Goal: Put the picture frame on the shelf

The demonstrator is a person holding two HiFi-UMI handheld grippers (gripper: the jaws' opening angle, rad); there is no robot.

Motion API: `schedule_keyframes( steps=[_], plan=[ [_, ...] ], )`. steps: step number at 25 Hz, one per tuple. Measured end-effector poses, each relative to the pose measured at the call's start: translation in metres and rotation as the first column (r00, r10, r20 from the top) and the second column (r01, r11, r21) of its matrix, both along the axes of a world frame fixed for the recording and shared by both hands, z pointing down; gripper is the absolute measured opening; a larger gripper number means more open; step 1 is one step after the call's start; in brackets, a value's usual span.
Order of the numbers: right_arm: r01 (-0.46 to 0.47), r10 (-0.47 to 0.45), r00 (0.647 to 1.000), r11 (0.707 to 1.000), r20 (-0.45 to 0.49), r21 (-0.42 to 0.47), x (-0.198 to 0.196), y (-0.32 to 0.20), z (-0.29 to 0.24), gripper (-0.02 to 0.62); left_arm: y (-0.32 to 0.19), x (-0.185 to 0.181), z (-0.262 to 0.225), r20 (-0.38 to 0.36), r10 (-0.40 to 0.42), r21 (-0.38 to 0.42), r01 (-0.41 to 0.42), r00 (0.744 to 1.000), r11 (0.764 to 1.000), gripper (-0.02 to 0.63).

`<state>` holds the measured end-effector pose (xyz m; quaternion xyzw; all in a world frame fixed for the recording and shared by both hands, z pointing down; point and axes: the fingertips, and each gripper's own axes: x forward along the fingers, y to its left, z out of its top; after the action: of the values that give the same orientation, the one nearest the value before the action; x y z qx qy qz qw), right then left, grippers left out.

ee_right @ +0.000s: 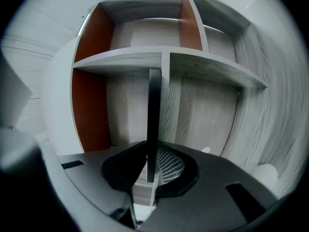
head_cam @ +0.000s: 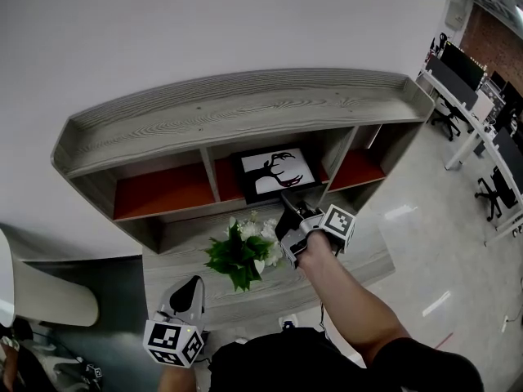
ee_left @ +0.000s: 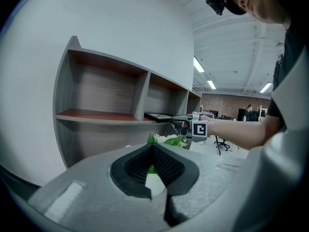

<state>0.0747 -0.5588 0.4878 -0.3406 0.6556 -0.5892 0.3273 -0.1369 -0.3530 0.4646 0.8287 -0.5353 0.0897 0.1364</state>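
Observation:
The black picture frame with a dark antler-like silhouette on white lies in the middle compartment of the grey wooden shelf. My right gripper is shut on its near edge. In the right gripper view the frame shows edge-on as a thin black bar pinched between the pads, with the shelf's compartments behind it. In the left gripper view the frame lies flat on the shelf board with the right gripper at its end. My left gripper hangs low at the left, shut and empty.
A bunch of white flowers with green leaves stands on the lower ledge just left of my right arm. The left and right compartments have red floors and hold nothing. Office desks and chairs stand far right; a pale rounded seat is at the left.

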Motion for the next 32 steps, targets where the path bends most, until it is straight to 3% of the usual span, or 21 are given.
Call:
schedule_keyframes(
  steps=[19, 24, 32],
  plan=[
    [0.032, -0.031, 0.999, 0.999, -0.037, 0.02, -0.005, -0.006, -0.002, 0.083, 0.005, -0.007, 0.001, -0.013, -0.019, 0.007, 0.019, 1.0, 1.0, 0.009],
    [0.019, -0.016, 0.997, 0.999, -0.08, 0.033, 0.001, -0.002, -0.004, 0.154, 0.007, -0.006, 0.0, -0.014, -0.012, 0.008, 0.012, 1.0, 1.0, 0.009],
    [-0.004, 0.006, 0.998, 0.999, -0.057, 0.04, 0.012, 0.013, -0.005, 0.161, 0.012, -0.002, 0.0, -0.019, 0.019, 0.012, -0.018, 1.0, 1.0, 0.009]
  ],
)
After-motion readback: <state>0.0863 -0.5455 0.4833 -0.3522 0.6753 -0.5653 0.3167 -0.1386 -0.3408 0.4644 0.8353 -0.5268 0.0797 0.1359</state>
